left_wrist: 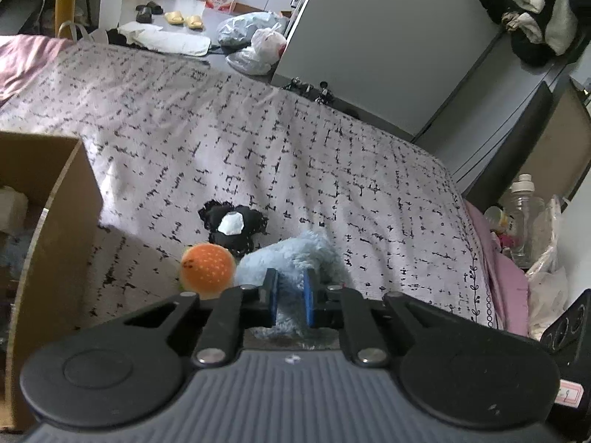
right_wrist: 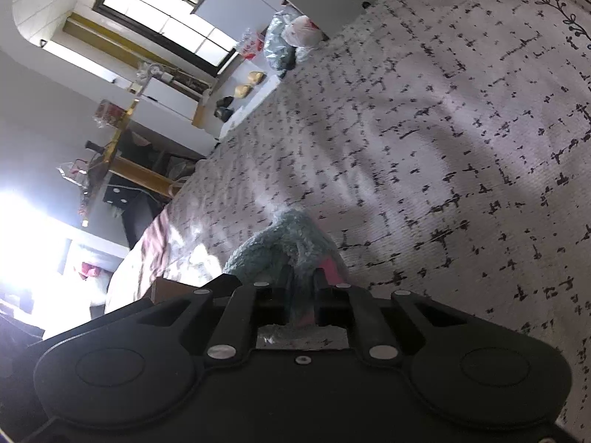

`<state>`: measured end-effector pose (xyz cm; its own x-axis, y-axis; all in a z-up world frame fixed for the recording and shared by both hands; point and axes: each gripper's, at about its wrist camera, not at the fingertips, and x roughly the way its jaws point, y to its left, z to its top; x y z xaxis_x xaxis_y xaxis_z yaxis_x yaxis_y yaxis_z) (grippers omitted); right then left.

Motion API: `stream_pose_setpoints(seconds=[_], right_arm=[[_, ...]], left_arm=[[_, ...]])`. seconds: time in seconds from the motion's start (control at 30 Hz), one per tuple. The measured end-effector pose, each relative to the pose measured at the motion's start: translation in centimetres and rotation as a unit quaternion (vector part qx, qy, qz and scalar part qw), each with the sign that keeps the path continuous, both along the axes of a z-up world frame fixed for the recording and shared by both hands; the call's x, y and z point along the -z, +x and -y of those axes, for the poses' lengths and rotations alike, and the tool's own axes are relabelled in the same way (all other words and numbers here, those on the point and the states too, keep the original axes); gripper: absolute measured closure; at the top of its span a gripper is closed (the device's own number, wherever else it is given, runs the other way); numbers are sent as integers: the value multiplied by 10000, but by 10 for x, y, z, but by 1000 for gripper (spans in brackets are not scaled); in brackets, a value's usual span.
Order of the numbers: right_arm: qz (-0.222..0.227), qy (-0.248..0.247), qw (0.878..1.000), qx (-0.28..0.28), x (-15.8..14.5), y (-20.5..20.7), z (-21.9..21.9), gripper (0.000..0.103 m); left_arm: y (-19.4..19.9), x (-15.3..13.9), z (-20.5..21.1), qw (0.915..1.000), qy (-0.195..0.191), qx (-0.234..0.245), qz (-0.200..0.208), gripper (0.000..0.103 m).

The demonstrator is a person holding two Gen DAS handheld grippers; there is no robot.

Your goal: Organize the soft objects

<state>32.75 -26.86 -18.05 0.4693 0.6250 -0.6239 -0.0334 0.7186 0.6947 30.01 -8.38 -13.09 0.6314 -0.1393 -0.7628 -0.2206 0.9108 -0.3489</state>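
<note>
Covering most of both views is a bed (left_wrist: 229, 118) under a white spread flecked with black marks. At the left edge of the left wrist view stands an open cardboard box (left_wrist: 55, 221), with pale shapes dimly visible inside; this looks like the place the soft things go, so some sorting may already be done, though its contents are too dim to name.

The main item is a fluffy pale-blue plush toy (left_wrist: 295, 254) lying on the spread near the box. The left gripper (left_wrist: 290, 299) pinches its fur between blue-lined pads. The right gripper (right_wrist: 301, 295) pinches the same kind of blue-grey fur, with a patch of pink showing beside its jaws; whether both grip one toy cannot be told for certain. The toy appears just gripped and not yet in the box.

Still loose on the bed, beside the blue toy, are an orange dotted plush ball (left_wrist: 208, 265) and, behind it, a small black frilly piece with a white centre (left_wrist: 232, 225). Both seem left to sort.

Only the left view shows the box, the ball and the black piece. Only the right view shows the toy's pink patch (right_wrist: 328, 269) and a bright window (right_wrist: 159, 26).
</note>
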Motion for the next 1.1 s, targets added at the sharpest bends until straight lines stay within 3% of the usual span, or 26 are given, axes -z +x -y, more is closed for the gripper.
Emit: stream_pose_setpoints(seconds=[0.6, 0.8, 1.0, 1.1], right_arm=[[505, 92, 9983, -265, -45, -43, -3, 95], [532, 237, 9974, -417, -52, -58, -22, 103], [530, -323, 9970, -465, -50, -63, -42, 103], [347, -303, 9982, -376, -44, -63, -36, 103]], left_arm=[[-51, -45, -10, 9996, -23, 115, 259, 103], [-65, -55, -14, 9991, -81, 149, 400, 103], [-73, -55, -33, 9996, -141, -31, 252, 103], [-75, -48, -40, 9998, -194, -79, 77, 101]])
